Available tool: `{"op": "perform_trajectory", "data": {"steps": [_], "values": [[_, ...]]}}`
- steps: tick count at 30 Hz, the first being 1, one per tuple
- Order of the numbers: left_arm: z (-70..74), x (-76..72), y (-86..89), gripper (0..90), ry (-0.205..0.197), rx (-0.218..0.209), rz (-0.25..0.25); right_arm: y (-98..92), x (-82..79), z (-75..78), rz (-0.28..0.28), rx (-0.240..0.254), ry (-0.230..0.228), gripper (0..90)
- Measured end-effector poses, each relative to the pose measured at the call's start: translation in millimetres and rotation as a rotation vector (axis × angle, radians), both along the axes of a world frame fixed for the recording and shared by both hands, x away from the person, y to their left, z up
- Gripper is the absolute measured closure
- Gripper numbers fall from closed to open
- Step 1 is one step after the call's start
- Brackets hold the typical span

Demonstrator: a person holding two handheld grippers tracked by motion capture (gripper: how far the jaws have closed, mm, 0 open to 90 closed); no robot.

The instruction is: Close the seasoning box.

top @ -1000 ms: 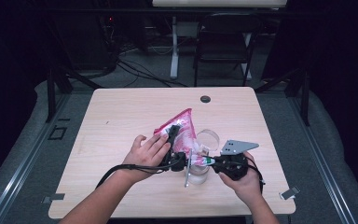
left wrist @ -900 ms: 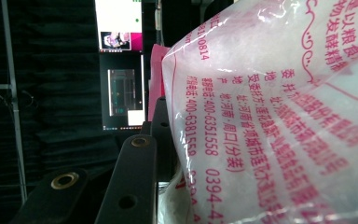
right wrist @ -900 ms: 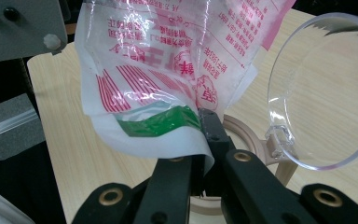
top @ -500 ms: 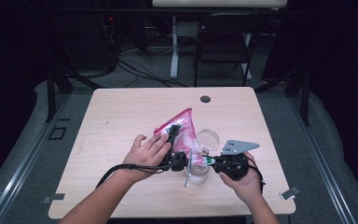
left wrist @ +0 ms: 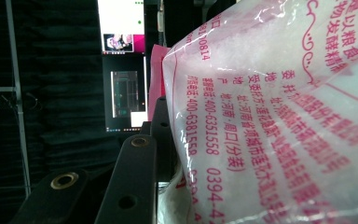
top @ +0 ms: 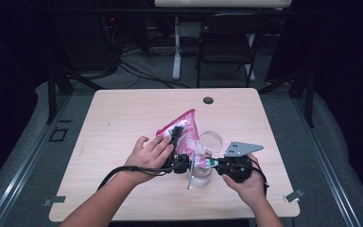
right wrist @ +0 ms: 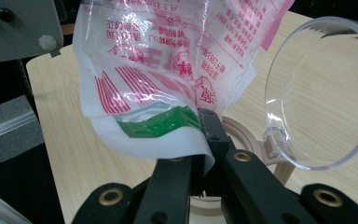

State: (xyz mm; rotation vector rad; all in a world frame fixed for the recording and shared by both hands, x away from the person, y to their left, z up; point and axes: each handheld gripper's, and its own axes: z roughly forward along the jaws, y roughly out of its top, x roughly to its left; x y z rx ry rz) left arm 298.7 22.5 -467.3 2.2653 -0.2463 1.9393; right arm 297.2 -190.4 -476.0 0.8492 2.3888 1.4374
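Bag: a pink and clear plastic bag (top: 183, 130) of white grains, printed with pink writing, held up over the middle of the bench (top: 123, 113) between the two hands, its pointed corner uppermost.
Left gripper: the left gripper (top: 174, 142) lies under the person's left hand (top: 147, 153) against the bag's left side; in the left gripper view its black fingers (left wrist: 135, 182) sit close beside the bag's wall (left wrist: 270, 116), partly apart, and I cannot tell whether they press on it.
Right gripper: the right gripper (top: 207, 162), in the right hand (top: 246, 182), points left toward the bag's lower edge; in the right gripper view its fingers (right wrist: 214, 135) are clenched on the bag's white and green bottom corner (right wrist: 158, 126).
Jar: a clear jar (top: 201, 172) stands on the bench just below the bag, its hinged clear lid (right wrist: 321, 93) tipped open beside it, the wooden rim (right wrist: 242, 135) showing behind the right fingers.
Bench: pale wood, with a small dark round hole (top: 208, 100) near its far edge.
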Motion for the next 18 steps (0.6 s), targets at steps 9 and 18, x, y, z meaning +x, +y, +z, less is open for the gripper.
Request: {"op": "perform_trajectory", "data": {"steps": [9,18], "values": [[0.9,0.3,-0.8,72.2,-0.013,0.0,-0.015,-0.3,-0.3,0.4,-0.004,0.006,-0.002,90.0],[1.2,-1.0,-1.5,72.1,-0.004,-0.004,-0.004,-1.8,0.0,1.1,-0.004,0.002,-0.003,90.0]]}}
